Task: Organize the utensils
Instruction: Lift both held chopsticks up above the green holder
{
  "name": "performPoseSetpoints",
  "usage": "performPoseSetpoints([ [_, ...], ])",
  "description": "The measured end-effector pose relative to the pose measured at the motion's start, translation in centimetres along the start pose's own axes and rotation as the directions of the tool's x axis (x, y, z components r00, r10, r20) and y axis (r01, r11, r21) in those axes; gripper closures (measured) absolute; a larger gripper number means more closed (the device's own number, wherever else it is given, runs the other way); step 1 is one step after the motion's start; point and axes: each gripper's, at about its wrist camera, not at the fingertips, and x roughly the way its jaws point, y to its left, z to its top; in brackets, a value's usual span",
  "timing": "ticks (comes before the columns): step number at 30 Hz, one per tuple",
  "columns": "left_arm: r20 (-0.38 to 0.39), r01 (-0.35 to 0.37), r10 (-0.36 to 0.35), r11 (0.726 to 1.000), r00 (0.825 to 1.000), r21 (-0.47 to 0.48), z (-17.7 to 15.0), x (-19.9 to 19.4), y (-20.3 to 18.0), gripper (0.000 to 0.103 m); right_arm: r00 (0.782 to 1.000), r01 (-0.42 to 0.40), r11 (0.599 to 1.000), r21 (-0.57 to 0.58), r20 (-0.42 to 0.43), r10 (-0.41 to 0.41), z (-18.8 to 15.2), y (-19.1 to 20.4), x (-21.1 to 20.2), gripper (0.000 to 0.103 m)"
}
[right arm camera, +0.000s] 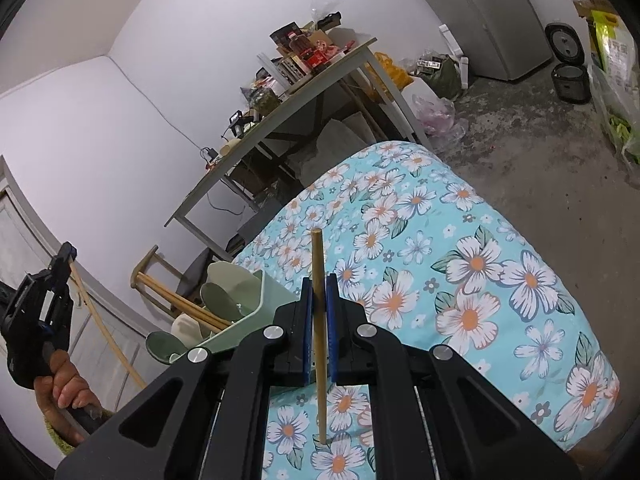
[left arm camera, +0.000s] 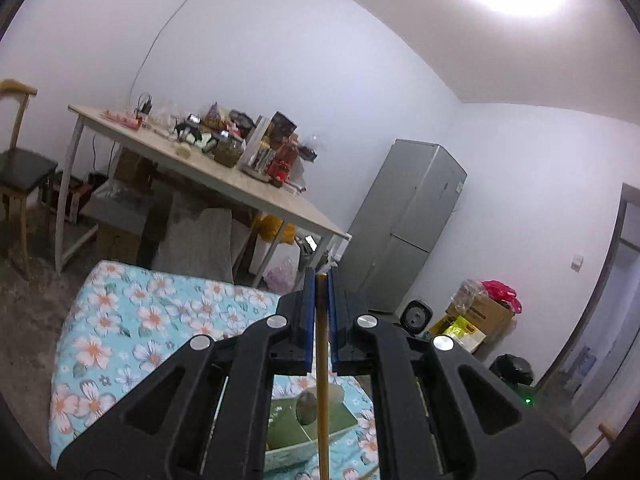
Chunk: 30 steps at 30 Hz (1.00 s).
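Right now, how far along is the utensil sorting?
Done: chopsticks and spoons already sit in the green organizer. In hand: the left gripper and right gripper each clamp one chopstick. Left: placing both; no other loose utensils show on the floral cloth.

On the covered table (right arm camera: 460,240) a utensil holder (right arm camera: 240,312) at the left with chopsticks (right arm camera: 188,304) and spoons (right arm camera: 218,294) in it, one chopstick (right arm camera: 320,336) upright between the right gripper (right arm camera: 319,280) fingers, behind it a cluttered table (right arm camera: 280,120), farther right a refrigerator (right arm camera: 496,20).
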Motion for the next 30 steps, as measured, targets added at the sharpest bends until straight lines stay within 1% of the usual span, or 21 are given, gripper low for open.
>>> performPoseSetpoints([
  [3, 0.035, 0.002, -0.003, 1.0, 0.999, 0.018, 0.4, -0.1, -1.2, 0.098, 1.0, 0.003, 1.0, -0.001, 0.002, -0.003, 0.0, 0.0, 0.0, 0.096],
  [7, 0.111, 0.01, -0.016, 0.998, 0.994, 0.058, 2.3, -0.4, -2.6, 0.098, 1.0, 0.002, 1.0, 0.006, 0.0, -0.002, 0.1, -0.1, 0.2, 0.096],
  [8, 0.151, 0.004, -0.016, 0.997, 0.988, 0.079, 2.8, -0.6, -3.2, 0.098, 1.0, -0.002, 1.0, 0.008, -0.002, 0.002, 0.2, -0.1, 0.2, 0.096],
  [10, 0.197, -0.011, -0.01, 0.994, 0.98, 0.108, 3.3, -0.9, -4.0, 0.098, 1.0, -0.007, 1.0, 0.007, -0.004, 0.007, 0.3, -0.1, 0.3, 0.096],
  [12, 0.256, -0.035, -0.003, 0.989, 0.967, 0.144, 3.7, -0.9, -4.8, 0.098, 1.0, -0.009, 1.0, 0.002, -0.004, 0.009, 0.3, 0.0, 0.4, 0.096],
  [14, 0.309, -0.086, 0.025, 0.978, 0.951, 0.188, 3.6, -0.4, -5.4, 0.098, 1.0, -0.013, 1.0, 0.002, -0.003, 0.013, 0.3, 0.1, 0.4, 0.096],
  [15, 0.321, -0.101, 0.032, 0.975, 0.946, 0.2, 3.4, 0.0, -5.6, 0.098, 1.0, -0.013, 1.0, 0.001, -0.004, 0.013, 0.4, 0.1, 0.5, 0.096],
  [16, 0.336, -0.13, 0.051, 0.967, 0.941, 0.217, 3.1, 0.5, -5.8, 0.098, 1.0, -0.014, 1.0, 0.0, -0.004, 0.014, 0.4, 0.1, 0.6, 0.096],
  [18, 0.344, -0.162, 0.075, 0.959, 0.936, 0.233, 2.4, 1.3, -5.9, 0.098, 1.0, -0.015, 1.0, 0.001, -0.006, 0.015, 0.3, 0.0, 0.7, 0.096],
  [20, 0.338, -0.194, 0.109, 0.954, 0.935, 0.229, 1.4, 2.5, -5.4, 0.098, 1.0, -0.017, 1.0, 0.002, -0.015, 0.018, 0.1, -0.1, 1.0, 0.096],
  [24, 0.31, -0.221, 0.155, 0.956, 0.938, 0.192, 0.0, 4.3, -4.4, 0.098, 0.999, -0.016, 1.0, 0.008, -0.03, 0.016, -0.1, -0.6, 1.3, 0.096],
  [30, 0.299, -0.268, 0.205, 0.945, 0.932, 0.188, -1.9, 5.9, -3.5, 0.098, 0.999, -0.013, 1.0, 0.024, -0.031, 0.014, 0.0, -1.5, 1.3, 0.096],
])
